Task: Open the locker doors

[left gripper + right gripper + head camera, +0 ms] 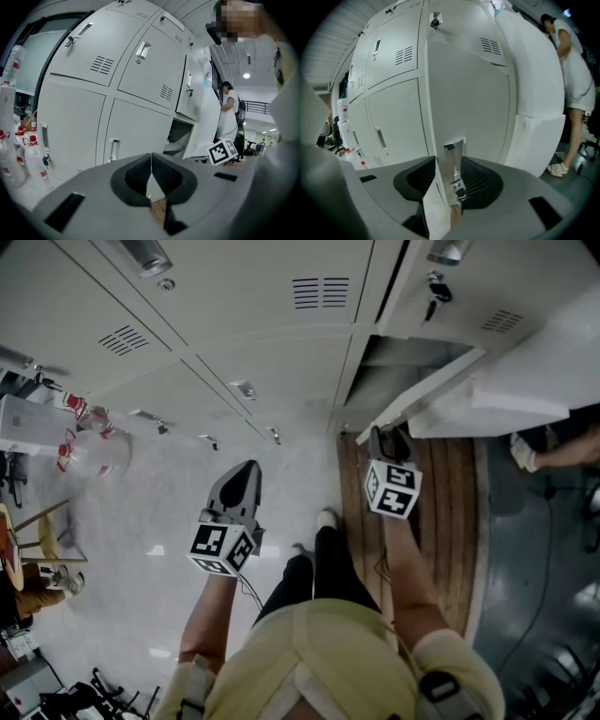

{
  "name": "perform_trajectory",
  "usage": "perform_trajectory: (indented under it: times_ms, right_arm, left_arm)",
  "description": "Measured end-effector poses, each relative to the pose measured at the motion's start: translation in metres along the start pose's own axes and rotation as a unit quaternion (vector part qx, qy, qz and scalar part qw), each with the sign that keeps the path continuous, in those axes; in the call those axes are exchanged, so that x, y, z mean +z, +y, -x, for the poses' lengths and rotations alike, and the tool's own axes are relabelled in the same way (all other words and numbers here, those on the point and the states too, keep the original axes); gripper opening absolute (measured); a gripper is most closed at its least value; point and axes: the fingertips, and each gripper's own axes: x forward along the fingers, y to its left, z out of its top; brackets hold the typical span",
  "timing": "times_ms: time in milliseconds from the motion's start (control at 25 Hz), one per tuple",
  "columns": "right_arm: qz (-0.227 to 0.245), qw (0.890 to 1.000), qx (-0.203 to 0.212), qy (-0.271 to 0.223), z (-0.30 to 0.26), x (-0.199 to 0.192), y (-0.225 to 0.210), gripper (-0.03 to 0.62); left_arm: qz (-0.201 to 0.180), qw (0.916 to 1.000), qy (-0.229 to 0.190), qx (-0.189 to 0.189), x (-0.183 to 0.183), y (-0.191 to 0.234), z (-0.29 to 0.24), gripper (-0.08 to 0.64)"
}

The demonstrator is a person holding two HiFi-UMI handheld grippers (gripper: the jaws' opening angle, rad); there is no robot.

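**Lower locker door held open at its edge**

Head view: A bank of pale grey lockers [272, 343] runs across the top. One lower door [497, 395] is swung out over the floor [150, 521]. The right claw [386, 442] sits at the door's free edge. The left claw [242, 482] hangs apart from it, in front of the shut lockers. Bottles [94, 451] with red caps stand off to the left.

Left gripper view: The left claw [151, 164] is pinched fully together with nothing in it and points at the shut lockers [136, 93]. The opened compartment [180, 136] shows to the right.

Right gripper view: The right claw [449, 180] is clamped narrowly on the door [468, 93], one pad on each side of its edge, right at the metal handle [453, 152].
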Motion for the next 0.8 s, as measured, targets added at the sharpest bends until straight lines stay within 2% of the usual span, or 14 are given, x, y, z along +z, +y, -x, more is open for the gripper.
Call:
perform_trajectory:
  times_ms: [160, 280, 520, 800]
  right_arm:
    - [0.018, 1.000, -0.002, -0.007, 0.000, 0.006, 0.003, 0.155]
    - [0.035, 0.999, 0.001, 0.006, -0.001, 0.004, 0.009, 0.155]
    - [-0.004, 1.000, -0.024, -0.003, -0.007, 0.012, 0.012, 0.160]
    - [-0.031, 0.998, -0.057, 0.012, -0.009, 0.010, 0.005, 0.161]
  left_arm:
    - [0.003, 1.0000, 0.002, 0.000, -0.002, 0.002, -0.001, 0.003]
    - [0.004, 1.0000, 0.002, -0.005, -0.002, -0.001, -0.003, 0.003]
    - [0.004, 1.0000, 0.001, -0.005, -0.002, -0.003, -0.001, 0.003]
    - [0.004, 1.0000, 0.002, 0.003, -0.003, 0.001, 0.006, 0.003]
